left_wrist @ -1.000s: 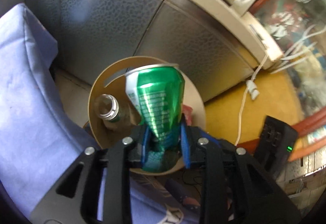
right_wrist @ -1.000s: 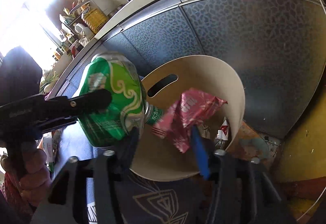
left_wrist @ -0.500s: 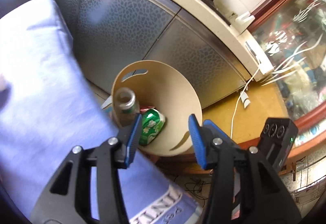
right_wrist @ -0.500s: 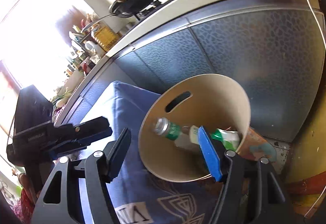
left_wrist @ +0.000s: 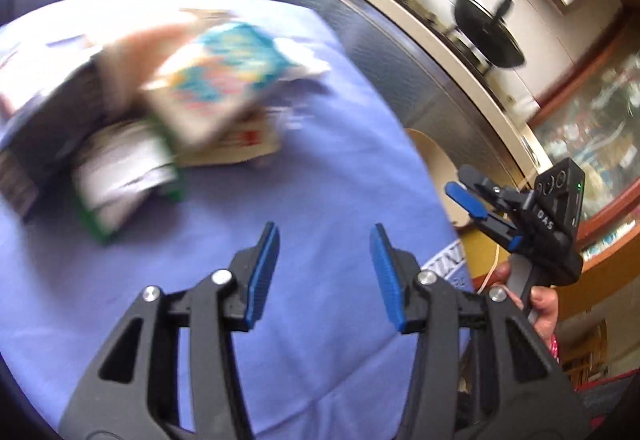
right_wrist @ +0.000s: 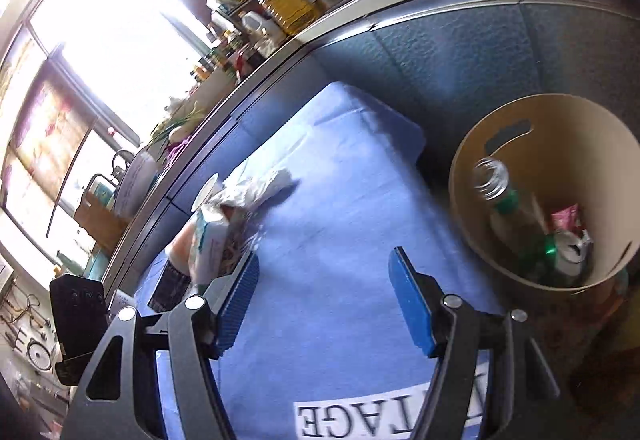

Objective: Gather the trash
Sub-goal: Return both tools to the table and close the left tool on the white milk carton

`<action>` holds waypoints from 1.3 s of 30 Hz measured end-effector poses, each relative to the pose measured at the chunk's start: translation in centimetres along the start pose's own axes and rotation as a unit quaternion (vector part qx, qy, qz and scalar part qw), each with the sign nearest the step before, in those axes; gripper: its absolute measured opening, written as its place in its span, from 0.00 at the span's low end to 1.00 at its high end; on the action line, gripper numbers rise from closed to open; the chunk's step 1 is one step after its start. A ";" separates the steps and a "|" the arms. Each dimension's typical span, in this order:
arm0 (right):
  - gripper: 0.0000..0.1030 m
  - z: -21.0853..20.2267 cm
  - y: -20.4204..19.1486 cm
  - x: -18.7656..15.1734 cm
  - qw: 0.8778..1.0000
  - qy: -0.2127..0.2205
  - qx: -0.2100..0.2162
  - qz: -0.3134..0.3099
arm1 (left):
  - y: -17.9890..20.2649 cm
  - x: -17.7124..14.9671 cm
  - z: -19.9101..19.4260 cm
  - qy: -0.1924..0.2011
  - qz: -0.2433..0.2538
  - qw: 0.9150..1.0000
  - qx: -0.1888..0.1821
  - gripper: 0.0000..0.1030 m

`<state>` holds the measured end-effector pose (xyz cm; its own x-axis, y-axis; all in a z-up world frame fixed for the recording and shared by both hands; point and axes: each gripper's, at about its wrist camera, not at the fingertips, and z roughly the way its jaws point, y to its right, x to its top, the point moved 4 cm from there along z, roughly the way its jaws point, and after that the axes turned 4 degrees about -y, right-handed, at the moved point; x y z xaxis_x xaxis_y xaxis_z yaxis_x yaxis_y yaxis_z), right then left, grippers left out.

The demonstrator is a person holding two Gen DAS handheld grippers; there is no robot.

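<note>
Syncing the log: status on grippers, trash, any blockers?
Left gripper and right gripper open, fingers empty. Bottle and can in bin. Wrappers remain on blue cloth. Nothing blocking.

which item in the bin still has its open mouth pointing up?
The clear plastic bottle with the green label: it leans against the bin wall, neck up. The green can lies crushed low beside it, and the pink wrapper is crumpled behind.

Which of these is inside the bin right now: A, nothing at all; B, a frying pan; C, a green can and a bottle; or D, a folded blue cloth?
C: the right wrist view shows a green can and a bottle lying inside the bin.
</note>
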<state>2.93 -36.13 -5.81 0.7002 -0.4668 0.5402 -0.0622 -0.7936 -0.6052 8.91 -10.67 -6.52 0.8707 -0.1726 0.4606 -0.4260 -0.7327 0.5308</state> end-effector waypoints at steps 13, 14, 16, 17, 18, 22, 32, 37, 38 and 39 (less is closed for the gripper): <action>0.64 8.4 -10.4 -4.8 0.989 -0.128 0.054 -0.052 | -7.1 -1.0 -9.1 0.131 0.086 0.936 0.316 0.67; 0.64 8.5 -10.4 -5.0 0.988 -0.133 0.054 -0.049 | -6.8 -0.7 -8.8 0.131 0.106 0.929 0.330 0.67; 0.64 8.6 -10.3 -5.2 0.988 -0.138 0.052 -0.042 | -6.5 -0.2 -7.9 0.128 0.139 0.920 0.344 0.67; 0.64 8.5 -10.1 -5.2 0.988 -0.139 0.050 -0.038 | -6.3 0.1 -7.4 0.125 0.153 0.917 0.347 0.67; 0.64 8.5 -9.8 -5.3 0.988 -0.140 0.049 -0.034 | -6.5 0.4 -6.9 0.123 0.164 0.914 0.350 0.67; 0.64 7.9 -9.1 -5.6 0.988 -0.143 0.044 -0.027 | -7.2 1.3 -4.6 0.098 0.189 0.911 0.354 0.51; 0.64 8.1 -10.5 -6.2 0.985 -0.155 0.059 -0.043 | -5.9 -0.9 -7.9 0.103 0.158 0.939 0.288 0.00; 0.64 8.4 -11.6 -6.9 0.982 -0.167 0.072 -0.055 | -6.8 -3.9 -8.6 0.081 0.129 0.947 0.281 0.00; 0.64 8.5 -11.7 -7.0 0.981 -0.169 0.073 -0.056 | -6.9 -4.3 -8.8 0.083 0.126 0.947 0.283 0.00; 0.64 8.5 -11.9 -7.1 0.981 -0.170 0.073 -0.056 | -6.8 -4.5 -9.0 0.083 0.123 0.949 0.280 0.03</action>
<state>4.77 -20.03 -7.36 0.8951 -0.2024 0.3973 0.1148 -0.7565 -0.6439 5.68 1.07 -5.81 0.6906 -0.3118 0.6525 -0.3743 -0.9262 -0.0465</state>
